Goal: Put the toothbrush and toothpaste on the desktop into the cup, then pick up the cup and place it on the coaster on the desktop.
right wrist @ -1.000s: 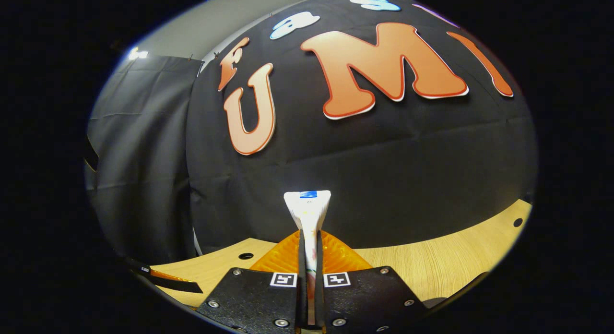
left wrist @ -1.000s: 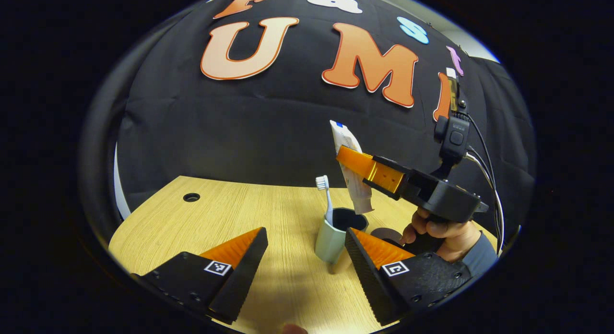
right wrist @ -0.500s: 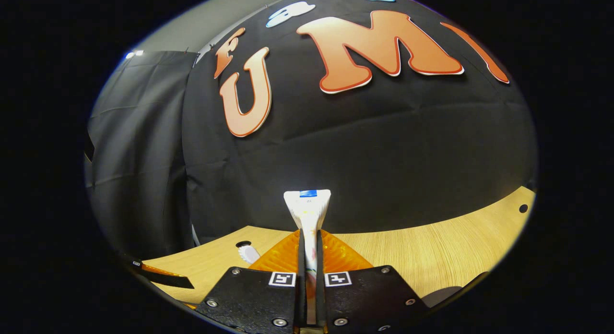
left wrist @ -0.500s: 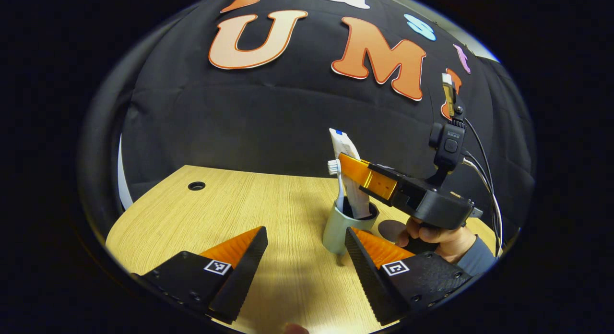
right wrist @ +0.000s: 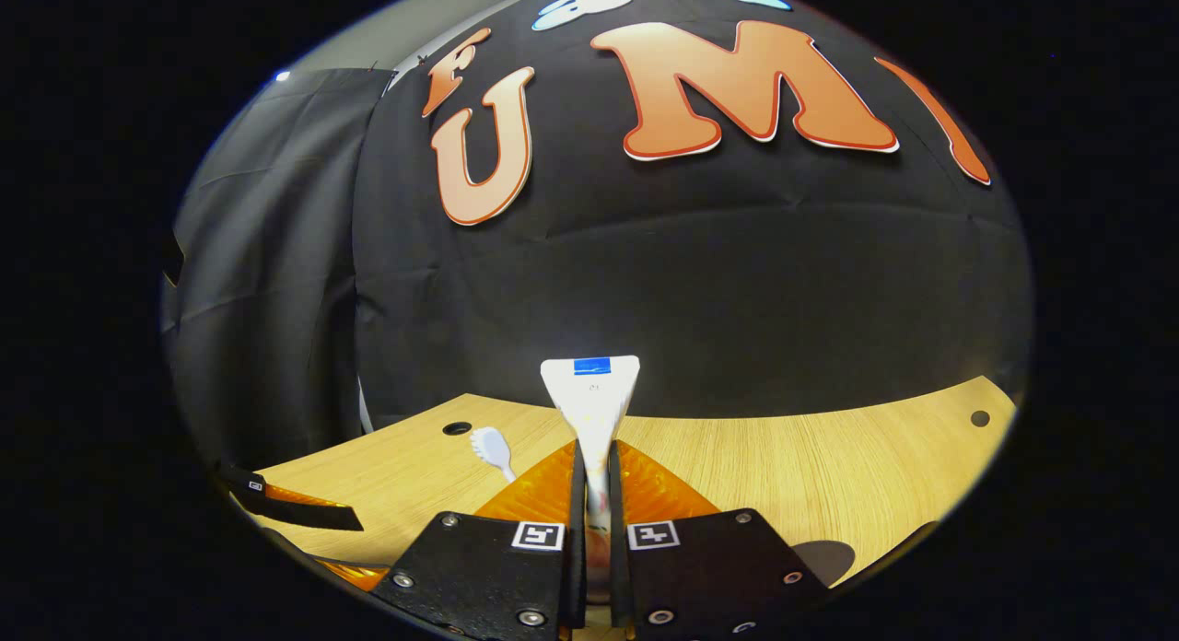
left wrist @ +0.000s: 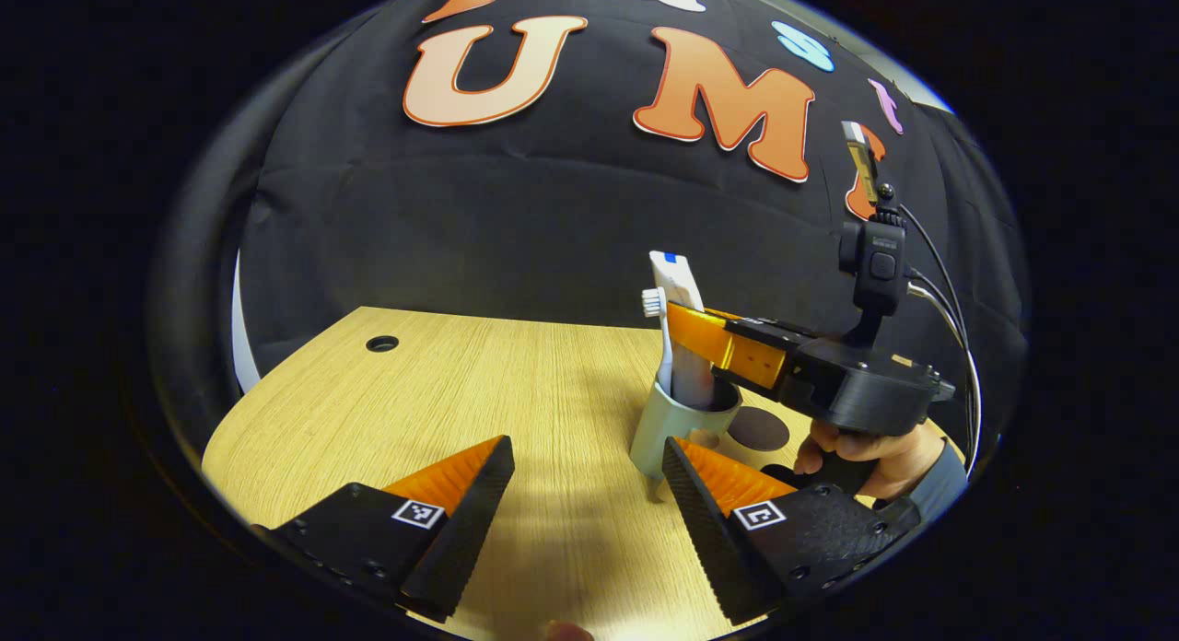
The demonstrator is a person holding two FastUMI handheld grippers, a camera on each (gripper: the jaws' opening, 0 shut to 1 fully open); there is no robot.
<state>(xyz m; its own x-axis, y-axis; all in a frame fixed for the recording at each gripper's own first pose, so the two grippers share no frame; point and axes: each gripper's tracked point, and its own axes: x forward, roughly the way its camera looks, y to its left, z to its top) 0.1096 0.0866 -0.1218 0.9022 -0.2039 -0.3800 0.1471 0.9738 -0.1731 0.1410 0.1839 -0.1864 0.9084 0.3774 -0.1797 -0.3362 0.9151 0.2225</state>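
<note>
On the wooden desk (left wrist: 442, 383), a little ahead of my left gripper (left wrist: 587, 494), stands the pale cup (left wrist: 665, 429), upright, near the tip of that gripper's right-hand finger. My left gripper hangs wide open with nothing between its 2 fingers, low over the desk and apart from the cup.

The toothbrush (left wrist: 661, 332) already stands in the cup, bristle head up, leaning against the rim. Beside it the toothpaste (left wrist: 682, 332) tube is upright with its lower end down inside the cup and its flat crimped end, marked by a blue patch, pointing up.

My right gripper (left wrist: 686, 323) reaches in from the right, roughly level, its 2 fingers pinched tight on the middle of the tube. In the right gripper view the same grip shows close up: the right gripper (right wrist: 591, 494) fingers are pressed together with the toothpaste (right wrist: 590, 402) squeezed between them and fanning out above, and the toothbrush (right wrist: 493, 449) head peeks up just to the left.

My hand (left wrist: 870, 452) holds the right gripper's handle from below. The dark round coaster (left wrist: 757, 429) lies flat on the desk just right of the cup, behind the gripper body. A small round hole (left wrist: 381, 343) sits in the desk at the far left.
</note>
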